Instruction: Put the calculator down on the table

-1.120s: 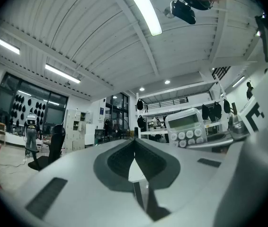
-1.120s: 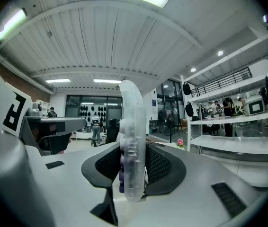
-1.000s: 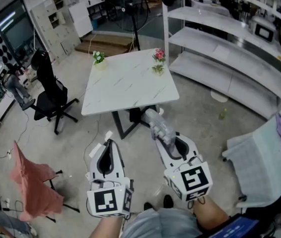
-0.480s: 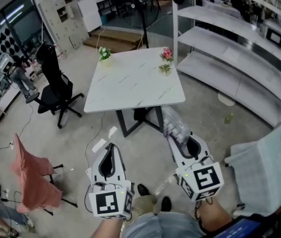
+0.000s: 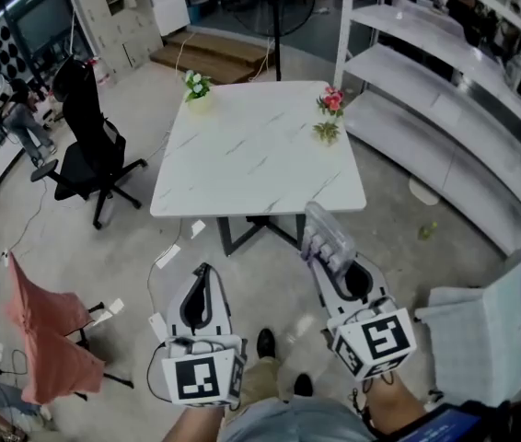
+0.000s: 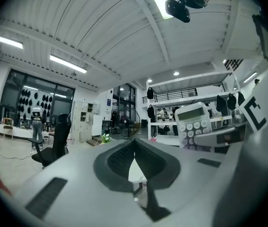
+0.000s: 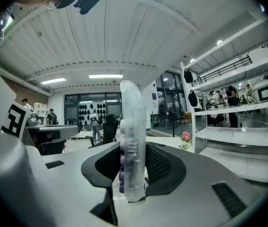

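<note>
The calculator [image 5: 326,238] is a clear, pale case with purple keys, and it sticks up and forward out of my right gripper [image 5: 336,263]. In the right gripper view the calculator [image 7: 132,145] stands edge-on between the black pads, which press on both its sides. It is in the air over the floor, just short of the near edge of the white marble table [image 5: 251,150]. My left gripper [image 5: 200,291] hangs level beside it on the left. Its jaws [image 6: 134,145] meet at the tips with nothing in them. The calculator [image 6: 193,123] also shows at the right of the left gripper view.
Two small flower pots stand at the table's far corners, one on the left [image 5: 197,86] and one on the right [image 5: 329,110]. A black office chair [image 5: 84,145] is to the left, and a red cloth [image 5: 44,339] hangs over a stand. White shelving [image 5: 445,90] runs along the right.
Both grippers have moved forward towards the table, which now lies nearer and lower in the head view. The right gripper's hold on the calculator is unchanged, and the left jaws stay together.
</note>
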Action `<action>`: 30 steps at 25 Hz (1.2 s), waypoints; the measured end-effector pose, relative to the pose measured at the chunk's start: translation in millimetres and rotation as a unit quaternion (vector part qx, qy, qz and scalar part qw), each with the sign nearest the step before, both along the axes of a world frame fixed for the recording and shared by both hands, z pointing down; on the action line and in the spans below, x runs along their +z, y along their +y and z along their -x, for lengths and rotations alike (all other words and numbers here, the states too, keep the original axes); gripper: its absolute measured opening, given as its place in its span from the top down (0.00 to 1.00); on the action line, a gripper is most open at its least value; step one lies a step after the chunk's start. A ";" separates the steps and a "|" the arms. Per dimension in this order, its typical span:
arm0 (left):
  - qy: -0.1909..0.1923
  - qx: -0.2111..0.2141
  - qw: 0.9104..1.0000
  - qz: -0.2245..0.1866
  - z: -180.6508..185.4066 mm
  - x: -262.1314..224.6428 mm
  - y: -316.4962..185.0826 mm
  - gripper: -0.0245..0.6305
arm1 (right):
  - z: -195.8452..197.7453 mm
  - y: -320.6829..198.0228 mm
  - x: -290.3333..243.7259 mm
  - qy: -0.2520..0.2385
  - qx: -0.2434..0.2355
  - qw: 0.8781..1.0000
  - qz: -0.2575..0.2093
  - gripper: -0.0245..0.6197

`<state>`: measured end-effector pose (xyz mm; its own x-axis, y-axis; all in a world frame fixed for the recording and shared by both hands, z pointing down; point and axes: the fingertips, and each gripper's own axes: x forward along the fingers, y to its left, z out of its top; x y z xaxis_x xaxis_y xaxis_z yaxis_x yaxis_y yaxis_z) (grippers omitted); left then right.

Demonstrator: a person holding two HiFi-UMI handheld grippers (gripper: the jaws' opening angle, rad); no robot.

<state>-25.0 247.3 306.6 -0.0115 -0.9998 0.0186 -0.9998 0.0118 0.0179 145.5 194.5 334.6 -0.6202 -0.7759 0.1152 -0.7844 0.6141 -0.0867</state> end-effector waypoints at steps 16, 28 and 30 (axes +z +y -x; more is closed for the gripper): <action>-0.008 0.035 0.998 -0.043 94.0 -37.9 -156.8 0.95 | 97.6 -139.9 -37.5 -0.002 0.017 0.999 -0.033 0.74; -0.010 0.043 0.999 0.014 108.9 2.1 -230.5 0.95 | 111.7 -214.3 -17.4 0.003 0.032 0.999 -0.007 0.74; -0.010 0.045 0.999 0.019 111.6 10.9 -248.0 0.95 | 114.5 -233.3 -11.5 0.001 0.030 1.000 -0.001 0.74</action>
<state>-136.6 -0.7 317.5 0.0777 -0.9953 0.0572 -0.9970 -0.0779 -0.0009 31.0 -38.8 323.1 -0.5721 -0.8121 0.1150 -0.8202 0.5661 -0.0830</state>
